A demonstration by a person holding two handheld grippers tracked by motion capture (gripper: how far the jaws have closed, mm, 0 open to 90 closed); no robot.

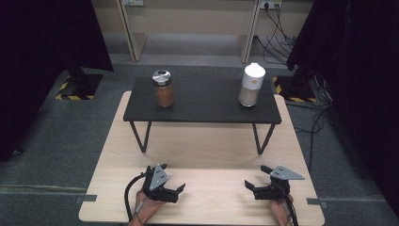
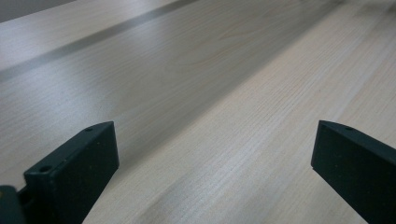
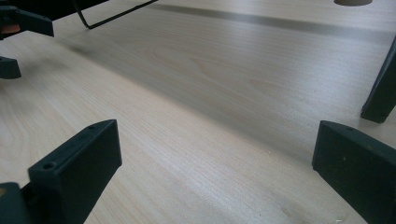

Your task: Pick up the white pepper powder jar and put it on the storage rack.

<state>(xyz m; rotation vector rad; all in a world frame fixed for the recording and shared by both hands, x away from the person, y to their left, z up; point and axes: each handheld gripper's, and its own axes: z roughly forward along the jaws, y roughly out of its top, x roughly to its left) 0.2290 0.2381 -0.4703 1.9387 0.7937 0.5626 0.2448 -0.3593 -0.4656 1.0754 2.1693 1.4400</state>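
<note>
Left tongs (image 1: 180,189) and right tongs (image 1: 248,185) low at the near edge of the desk (image 1: 207,150), tips turned inward toward each other, both spread wide and pinching nothing. In both gripper views, bare pale wood between the jaws, nothing within reach.

Ahead of both tongs, well apart and higher up: a small black shelf (image 1: 202,101) on thin wire legs, standing on the far half of the desk. On it, two upright containers. Brown jar (image 1: 163,89) with a metal lid, straight ahead of the left tongs and slightly toward the middle. White bottle (image 1: 251,85) with a rounded white cap, nearly straight ahead of the right tongs. Long axis of each vertical, so probably a level side grasp around the body. Left hand (image 1: 148,207) nearer the jar, right hand nearer the bottle; a forward and upward reach needed either way.

Beyond the desk, grey carpet, hazard-striped stands, dark curtains at both sides, trailing cables at far right.
</note>
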